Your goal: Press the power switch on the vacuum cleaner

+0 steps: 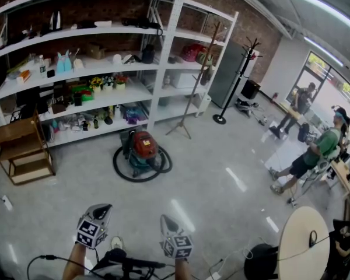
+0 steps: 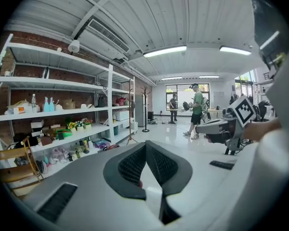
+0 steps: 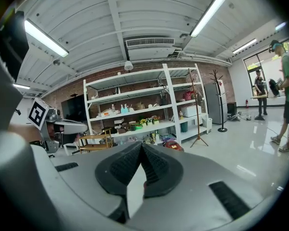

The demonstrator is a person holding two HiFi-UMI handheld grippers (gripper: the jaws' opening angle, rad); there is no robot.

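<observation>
The vacuum cleaner (image 1: 143, 149), red on top with a teal body, sits on the glossy grey floor (image 1: 216, 174) at the far side of the room, just in front of the bottom shelf of the white shelving unit (image 1: 165, 51) and near its middle upright. Its black hose (image 1: 120, 171) lies coiled in a ring around it on the floor. Left of it stands a small wooden rack (image 1: 20, 150), close to the shelving's left end. To the right, a thin tripod stand (image 1: 186, 112) leans up beside the shelves, and further right a black coat stand (image 1: 238, 74) rises next to a grey cabinet (image 1: 224, 74). Both tools are well apart from the vacuum cleaner, held low at the near edge. The left gripper (image 1: 102, 207) points toward the shelving with its fingers (image 2: 132, 165) clenched tip to tip and nothing between them. The right gripper (image 1: 166, 219), just beside it, has its fingers (image 3: 156, 165) pressed together too, also empty. At the near right is a round pale counter (image 1: 306, 232), and beyond it, on the far right, a person in a green shirt (image 1: 315, 150) stands by the windows.
</observation>
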